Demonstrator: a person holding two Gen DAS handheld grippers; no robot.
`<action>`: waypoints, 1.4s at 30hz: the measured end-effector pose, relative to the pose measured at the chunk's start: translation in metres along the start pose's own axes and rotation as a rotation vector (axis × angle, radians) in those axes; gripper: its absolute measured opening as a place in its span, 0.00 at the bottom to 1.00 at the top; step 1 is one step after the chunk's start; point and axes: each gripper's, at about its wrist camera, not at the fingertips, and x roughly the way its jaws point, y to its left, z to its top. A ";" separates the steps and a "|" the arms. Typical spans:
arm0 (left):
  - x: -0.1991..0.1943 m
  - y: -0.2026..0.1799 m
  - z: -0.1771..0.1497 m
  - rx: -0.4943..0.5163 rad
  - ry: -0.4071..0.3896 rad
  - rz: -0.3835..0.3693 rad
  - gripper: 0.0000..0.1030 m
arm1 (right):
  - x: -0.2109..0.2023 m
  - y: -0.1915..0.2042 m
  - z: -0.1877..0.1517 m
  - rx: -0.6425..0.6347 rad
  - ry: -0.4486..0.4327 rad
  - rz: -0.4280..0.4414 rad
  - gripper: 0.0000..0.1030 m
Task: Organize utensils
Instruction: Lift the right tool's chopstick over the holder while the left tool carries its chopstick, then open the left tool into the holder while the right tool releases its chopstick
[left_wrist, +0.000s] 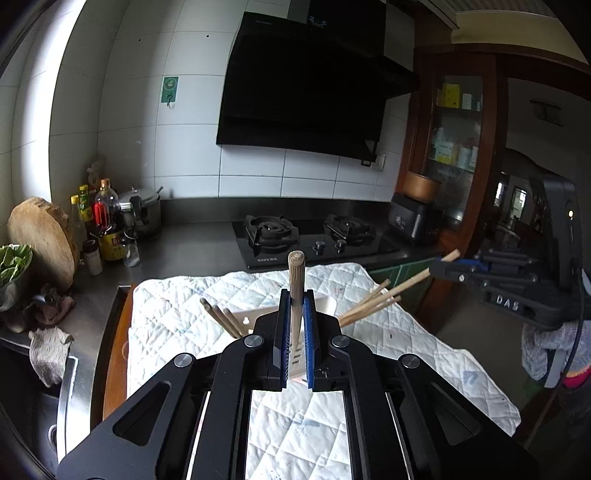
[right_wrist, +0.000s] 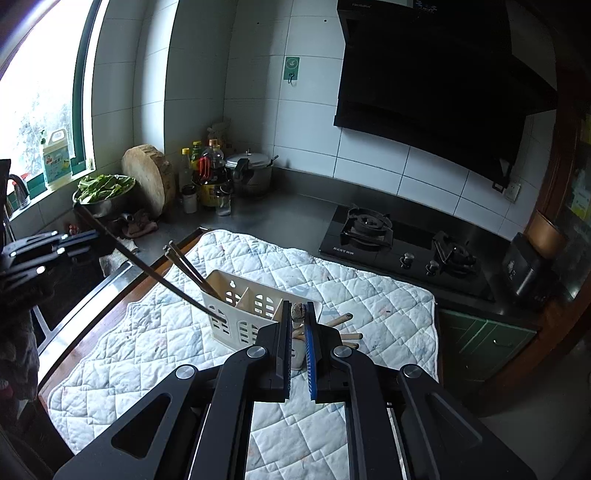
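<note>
Chopstick (left_wrist: 296, 291) tip — hidden between pads (left_wrist: 283, 332)

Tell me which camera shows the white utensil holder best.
The right wrist view. There the utensil holder shows its divider, cutout walls and the chopsticks leaning in its left compartment. In the left wrist view the left gripper and its chopstick hide most of the holder; only rim pieces show.

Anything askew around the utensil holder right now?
Yes. Several chopsticks lie loose on the quilted mat to the right of the white holder instead of standing in it. Both grippers, left and right, each clamp one chopstick.
</note>
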 end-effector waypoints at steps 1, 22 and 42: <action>0.001 0.001 0.005 -0.002 -0.005 0.005 0.05 | 0.004 0.001 0.001 0.000 0.009 0.006 0.06; 0.079 0.033 0.021 -0.044 0.144 0.082 0.05 | 0.059 -0.003 0.009 0.019 0.146 0.041 0.06; 0.096 0.034 0.002 -0.063 0.192 0.085 0.08 | 0.078 -0.006 0.000 0.062 0.159 0.048 0.12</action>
